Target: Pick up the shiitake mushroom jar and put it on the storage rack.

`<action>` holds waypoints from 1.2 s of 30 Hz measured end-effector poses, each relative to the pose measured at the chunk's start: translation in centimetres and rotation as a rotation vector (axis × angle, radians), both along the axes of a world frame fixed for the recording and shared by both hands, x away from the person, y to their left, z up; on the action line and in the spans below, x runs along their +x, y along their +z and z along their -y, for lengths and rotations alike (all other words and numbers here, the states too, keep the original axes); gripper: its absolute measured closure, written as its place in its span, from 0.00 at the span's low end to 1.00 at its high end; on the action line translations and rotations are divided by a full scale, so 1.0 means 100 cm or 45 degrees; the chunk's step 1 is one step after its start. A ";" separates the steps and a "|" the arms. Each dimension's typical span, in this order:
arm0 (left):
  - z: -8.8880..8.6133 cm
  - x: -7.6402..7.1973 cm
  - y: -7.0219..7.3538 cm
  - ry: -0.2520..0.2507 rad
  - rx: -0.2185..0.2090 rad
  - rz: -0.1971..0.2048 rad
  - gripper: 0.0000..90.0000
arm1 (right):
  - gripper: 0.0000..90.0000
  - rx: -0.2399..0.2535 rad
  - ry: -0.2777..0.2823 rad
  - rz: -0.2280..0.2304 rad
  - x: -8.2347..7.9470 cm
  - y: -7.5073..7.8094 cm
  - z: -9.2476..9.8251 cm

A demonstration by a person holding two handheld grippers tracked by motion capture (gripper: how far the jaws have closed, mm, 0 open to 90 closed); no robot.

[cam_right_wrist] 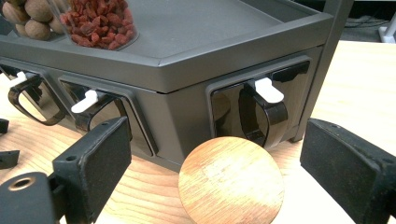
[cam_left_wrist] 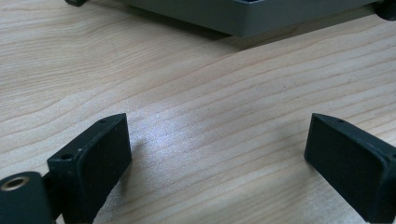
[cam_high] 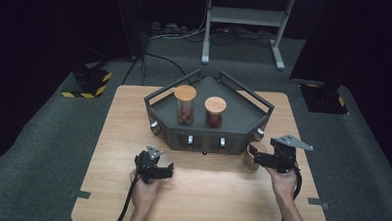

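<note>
The right gripper (cam_right_wrist: pixel 215 163) hangs with jaws spread around the round wooden-lidded jar (cam_right_wrist: pixel 231 181), pads clear of it, just beside the dark grey angular rack (cam_right_wrist: pixel 187 70). The left gripper (cam_left_wrist: pixel 217 154) rests released over the pale wooden table (cam_left_wrist: pixel 187 93).

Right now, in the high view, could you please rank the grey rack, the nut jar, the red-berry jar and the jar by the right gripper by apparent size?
1. grey rack
2. nut jar
3. red-berry jar
4. jar by the right gripper: partly hidden, so unsure.
</note>
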State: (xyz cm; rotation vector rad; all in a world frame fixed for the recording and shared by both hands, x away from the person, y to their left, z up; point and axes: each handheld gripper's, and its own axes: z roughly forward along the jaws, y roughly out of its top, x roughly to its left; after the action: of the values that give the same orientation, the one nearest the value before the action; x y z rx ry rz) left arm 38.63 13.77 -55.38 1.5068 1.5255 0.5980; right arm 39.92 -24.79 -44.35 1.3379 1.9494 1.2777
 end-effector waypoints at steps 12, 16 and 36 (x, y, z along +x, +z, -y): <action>0.000 0.000 0.000 0.000 -0.001 0.000 0.08 | 0.09 -0.002 -0.023 -0.016 -0.003 -0.009 0.006; 0.000 0.000 0.000 0.001 -0.001 0.000 0.08 | 0.09 0.010 -0.040 -0.024 -0.005 -0.012 0.013; 0.000 0.000 0.000 0.000 -0.001 0.001 0.08 | 0.09 -0.001 -0.060 -0.066 -0.012 -0.035 0.027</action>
State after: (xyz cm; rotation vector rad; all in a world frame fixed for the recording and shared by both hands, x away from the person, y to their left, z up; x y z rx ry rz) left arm 38.64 13.76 -55.38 1.5057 1.5254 0.5980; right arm 38.77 -27.47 -47.89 1.4212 1.9411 1.2318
